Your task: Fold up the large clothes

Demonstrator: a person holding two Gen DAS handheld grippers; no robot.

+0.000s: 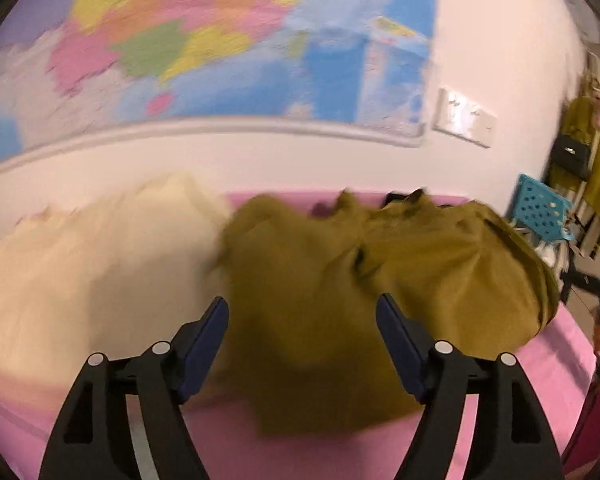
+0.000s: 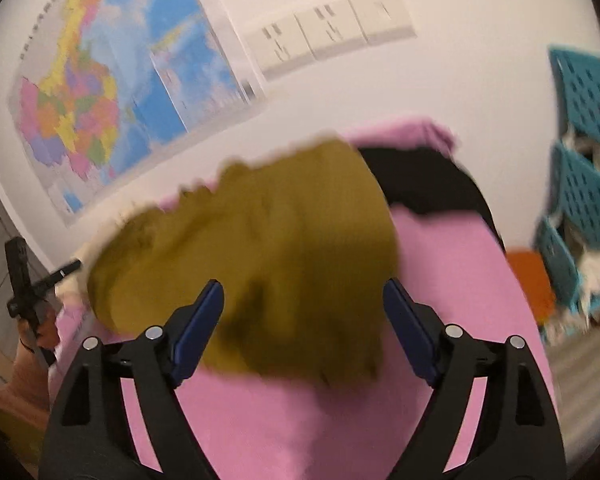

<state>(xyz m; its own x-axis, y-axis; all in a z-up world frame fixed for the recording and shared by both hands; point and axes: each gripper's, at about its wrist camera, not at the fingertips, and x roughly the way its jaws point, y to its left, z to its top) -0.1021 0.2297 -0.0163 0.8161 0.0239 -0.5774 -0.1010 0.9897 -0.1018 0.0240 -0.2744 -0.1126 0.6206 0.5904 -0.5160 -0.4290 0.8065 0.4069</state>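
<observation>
Both tools spread, nothing pinched: left tool [image 1: 302, 308], right tool [image 2: 303, 292] over olive garment [image 1: 340, 280], crumpled on pink bed [image 2: 280, 420]. Find hem corners, pinch separately, pull flat b4 folding.

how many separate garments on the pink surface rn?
3. Olive garment bunched mid-surface; cream garment beside it, toward the wall map; black garment behind the olive one, near the far edge. More may be hidden underneath; frames are blurred.
</observation>
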